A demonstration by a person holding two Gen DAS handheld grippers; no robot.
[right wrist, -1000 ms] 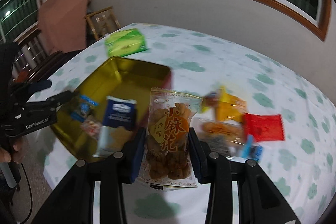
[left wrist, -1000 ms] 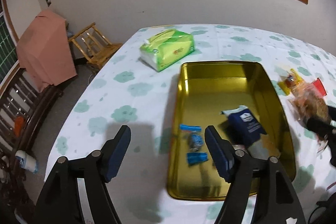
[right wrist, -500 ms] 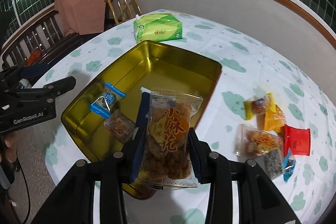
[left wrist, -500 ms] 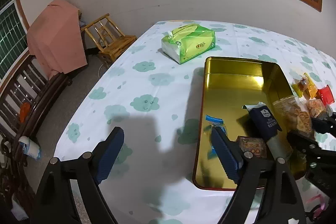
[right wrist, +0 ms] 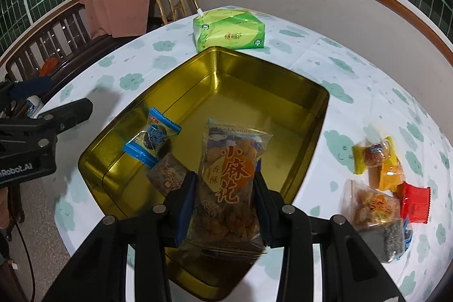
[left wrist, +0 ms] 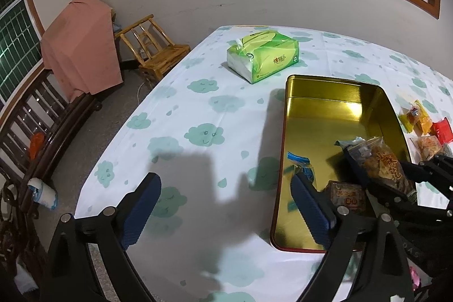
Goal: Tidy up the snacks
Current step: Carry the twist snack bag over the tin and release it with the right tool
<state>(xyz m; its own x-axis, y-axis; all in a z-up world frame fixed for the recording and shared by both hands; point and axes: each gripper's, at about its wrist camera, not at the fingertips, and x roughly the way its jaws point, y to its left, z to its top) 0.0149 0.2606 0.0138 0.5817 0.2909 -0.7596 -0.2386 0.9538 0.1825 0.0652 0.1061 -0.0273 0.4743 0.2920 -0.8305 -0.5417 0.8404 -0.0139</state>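
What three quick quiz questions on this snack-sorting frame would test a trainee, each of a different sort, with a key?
1. True or false: the right tool is closed on the fried dough twist bag.
2. Where is the blue-wrapped candy? A) inside the gold tin B) on the green tissue pack C) between the left tool's fingers
3. Fill in: the red packet lies on the ____, outside the tin.

Key
1. True: both pads press the bag's sides, above the tin.
2. A: it lies on the tin floor; the left tool is opening over the tablecloth with nothing between its fingers.
3. tablecloth
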